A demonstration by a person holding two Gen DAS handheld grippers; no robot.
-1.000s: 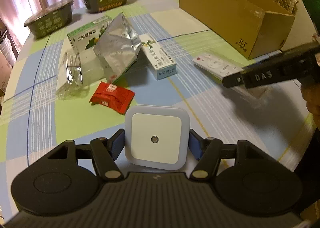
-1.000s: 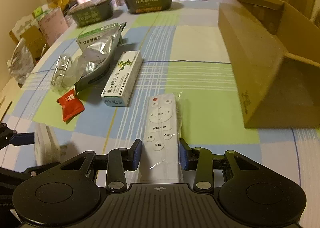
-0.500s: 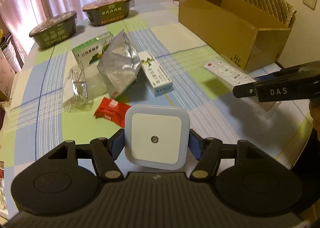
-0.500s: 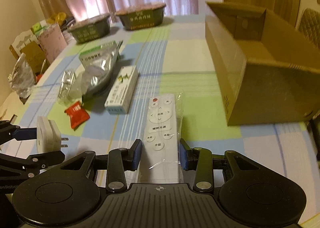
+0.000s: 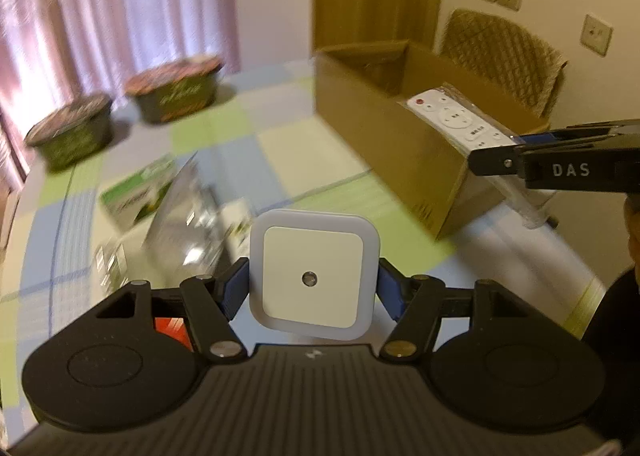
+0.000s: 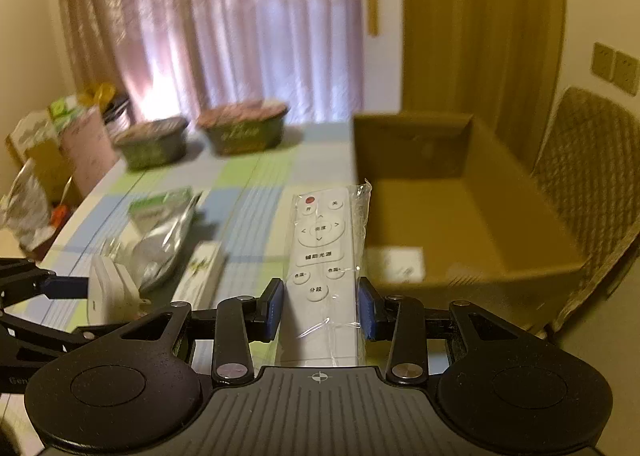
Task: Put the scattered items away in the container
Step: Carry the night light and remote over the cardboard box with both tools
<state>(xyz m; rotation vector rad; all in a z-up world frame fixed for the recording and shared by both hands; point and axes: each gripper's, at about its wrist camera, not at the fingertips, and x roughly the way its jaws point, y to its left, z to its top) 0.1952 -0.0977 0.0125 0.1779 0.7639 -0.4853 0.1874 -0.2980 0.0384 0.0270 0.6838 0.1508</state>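
Left gripper [image 5: 313, 288] is clamped on a white square night light [image 5: 314, 276], blue pads pressed flat against both its sides, the light held up clear of the tabletop [image 5: 296, 144] with its face toward the camera. Over on the right, the right gripper [image 6: 320, 310] grips a white remote [image 6: 322, 256] sealed in a clear plastic sleeve, buttons up, red button at the far end. From the left wrist view that remote sticks out over the near corner of the open cardboard box [image 5: 404, 136]; from the right wrist view its tip sits just at the box's left wall, box interior open to the right. Below and left of the grippers, still down on the checked tabletop: a crumpled silver foil bag [image 6: 164, 252], a green-and-white carton [image 6: 160, 208] behind it, a long white carton [image 6: 204, 276] beside it, and a sliver of red packet [image 5: 172, 330] peeking behind the left gripper. Two dark green bowls [image 6: 244, 132] sit at the far edge by the pink curtains [image 6: 240, 24]. A quilted chair [image 6: 588, 160] stands behind the box. Everything on the tabletop is blurred.
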